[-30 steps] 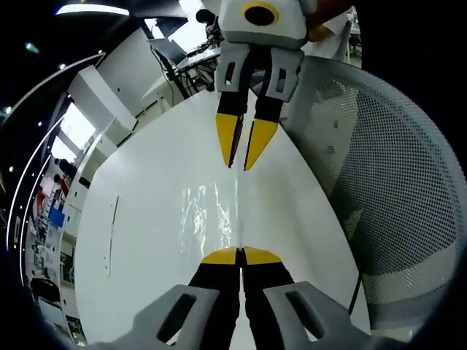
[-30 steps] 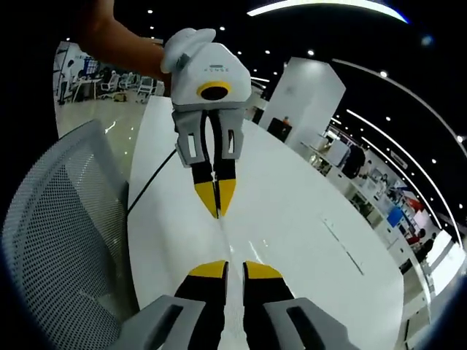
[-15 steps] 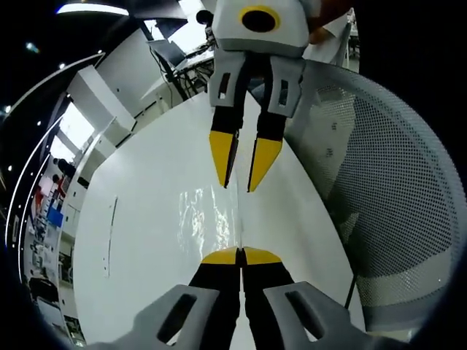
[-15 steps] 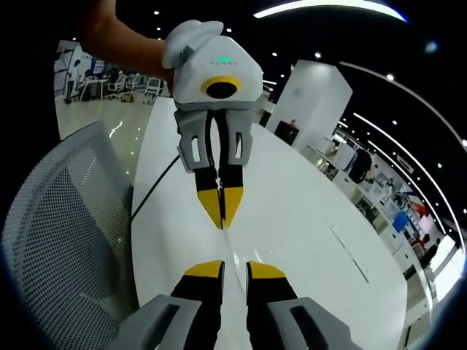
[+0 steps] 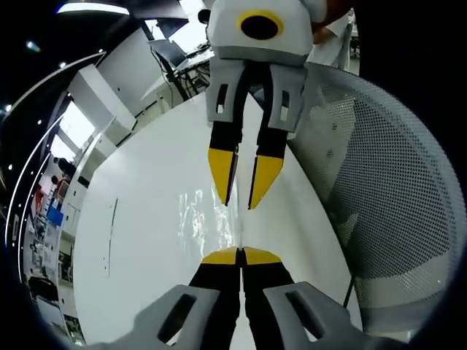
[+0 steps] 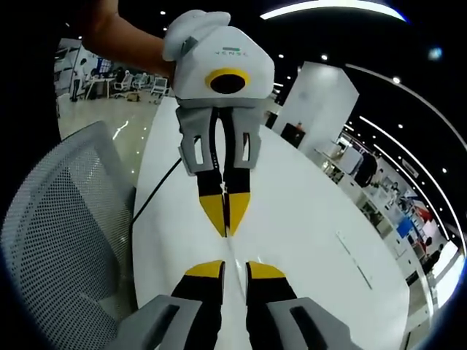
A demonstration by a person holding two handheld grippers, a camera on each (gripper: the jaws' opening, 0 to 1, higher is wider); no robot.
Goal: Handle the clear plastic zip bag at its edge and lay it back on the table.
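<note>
The clear plastic zip bag (image 5: 201, 219) shows as faint glints over the white table (image 5: 139, 226), its edge running as a thin line into my left gripper (image 5: 239, 255). That gripper is shut on the bag's edge. My right gripper (image 5: 239, 205) comes in from above, facing the left one, with its yellow tips slightly apart on either side of that edge line. In the right gripper view my own jaws (image 6: 235, 268) stand open at the bottom, and the left gripper (image 6: 226, 232) points at them with its tips together. The bag is barely visible there.
A white mesh office chair (image 5: 387, 189) stands right beside the table edge, and its backrest (image 6: 58, 226) is seen again in the right gripper view. A dark cable (image 6: 157, 191) trails along the table (image 6: 314, 219). A person's arm (image 6: 124, 44) holds the left gripper. Office desks lie far behind.
The two grippers have drawn closer together, tip toward tip. The right gripper's jaws have parted a little. The left stays shut on the bag edge.
</note>
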